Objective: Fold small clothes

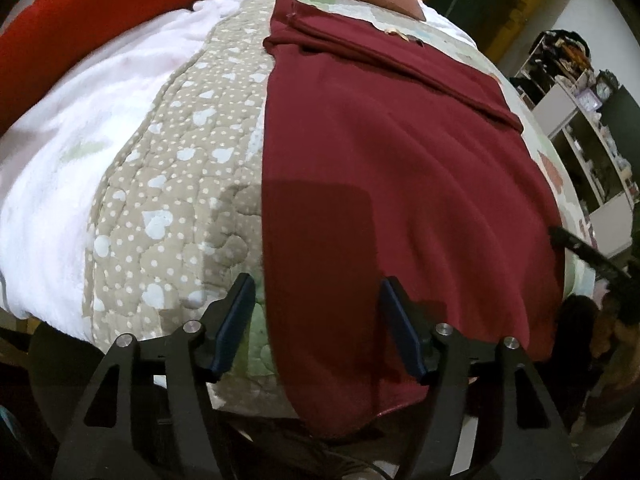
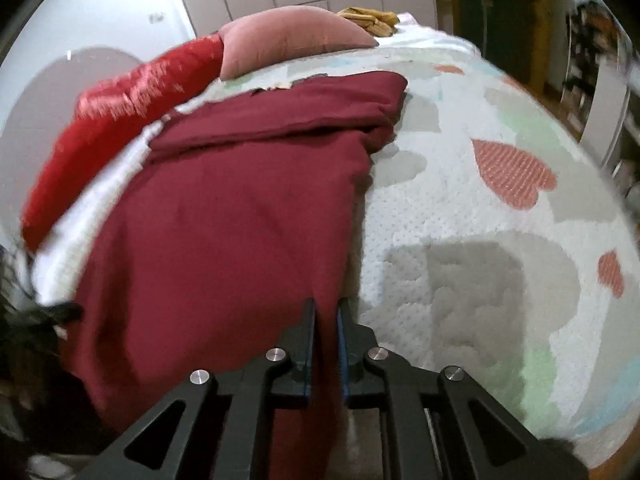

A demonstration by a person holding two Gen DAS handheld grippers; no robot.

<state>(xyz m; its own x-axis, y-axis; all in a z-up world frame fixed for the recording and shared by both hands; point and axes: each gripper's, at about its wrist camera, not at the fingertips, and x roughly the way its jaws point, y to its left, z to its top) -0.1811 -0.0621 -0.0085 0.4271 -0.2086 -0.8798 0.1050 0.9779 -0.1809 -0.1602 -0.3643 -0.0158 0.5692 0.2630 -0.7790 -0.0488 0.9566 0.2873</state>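
Observation:
A dark red garment (image 1: pixel 380 152) lies spread on the quilted bed, with a folded band across its far end. In the left wrist view my left gripper (image 1: pixel 316 292) is open, its jaws wide apart over the garment's near left edge. In the right wrist view the same garment (image 2: pixel 224 216) fills the left half. My right gripper (image 2: pixel 326 308) is shut on the garment's near right edge, with cloth pinched between the pads. The right gripper's dark arm (image 1: pixel 588 256) shows at the right edge of the left wrist view.
The heart-patterned quilt (image 2: pixel 480 216) covers the bed. A white blanket (image 1: pixel 80 140) lies left of the garment. A red pillow (image 1: pixel 80 20) and a pink pillow (image 2: pixel 292 36) sit at the head. Shelves (image 1: pixel 580 120) stand to the right.

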